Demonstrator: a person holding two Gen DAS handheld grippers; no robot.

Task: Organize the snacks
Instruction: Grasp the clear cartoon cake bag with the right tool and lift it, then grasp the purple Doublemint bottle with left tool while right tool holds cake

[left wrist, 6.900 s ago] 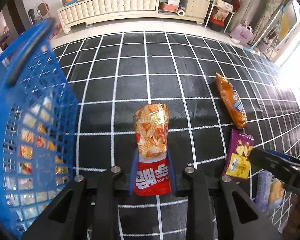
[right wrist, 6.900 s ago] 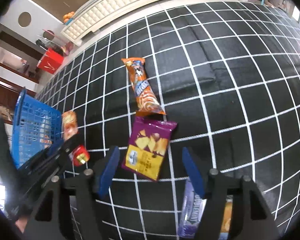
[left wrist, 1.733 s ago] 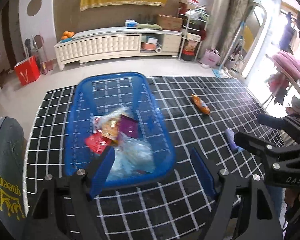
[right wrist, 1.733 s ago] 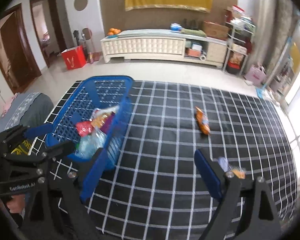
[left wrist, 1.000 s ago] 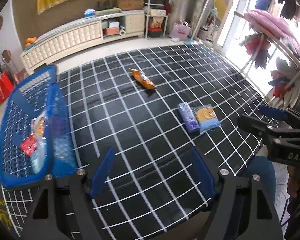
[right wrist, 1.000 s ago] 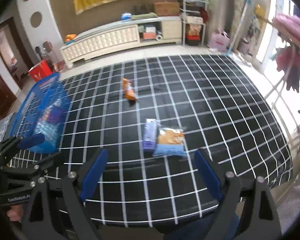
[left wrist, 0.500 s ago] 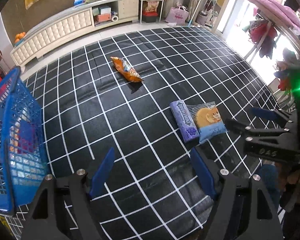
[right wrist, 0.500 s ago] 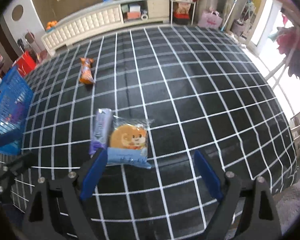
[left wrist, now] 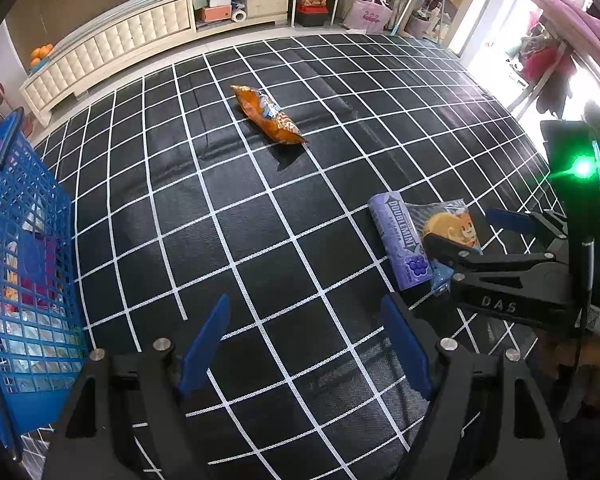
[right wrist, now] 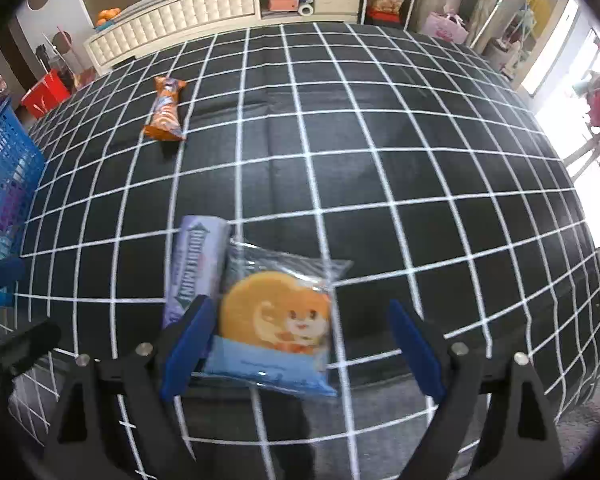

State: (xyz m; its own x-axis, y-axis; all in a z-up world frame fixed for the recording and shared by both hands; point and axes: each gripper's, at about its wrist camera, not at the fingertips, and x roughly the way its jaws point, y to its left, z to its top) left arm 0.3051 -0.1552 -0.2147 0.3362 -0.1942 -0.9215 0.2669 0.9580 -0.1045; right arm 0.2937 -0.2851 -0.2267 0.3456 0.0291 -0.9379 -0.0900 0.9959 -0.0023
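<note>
At the far left stands the blue basket (left wrist: 24, 280), already holding several snack packets behind its mesh wall — the place the loose ones are presumably meant to go. It sits at the edge of the black checked cloth (left wrist: 260, 216) that covers the surface, so anything picked up must be carried well across.

Further in, the orange chip bag (left wrist: 266, 114) lies alone near the far middle of the cloth, well apart from everything else and from both tools.

Nearer, the left tool (left wrist: 304, 344) hangs over bare cloth with its blue pads spread wide and nothing between them; it looks to be idle here, or bound for the purple packet.

To the right, the purple Doublemint pack (right wrist: 196, 268) lies touching the clear-wrapped cake with a cartoon face (right wrist: 278, 322), side by side. The right tool (right wrist: 296, 344) is angled steeply down over the cake — jaws wide apart, gripping nothing, its left pad overlapping the seam between the two packets. That placement suggests it means to straddle the cake alone, without dragging the purple pack.
</note>
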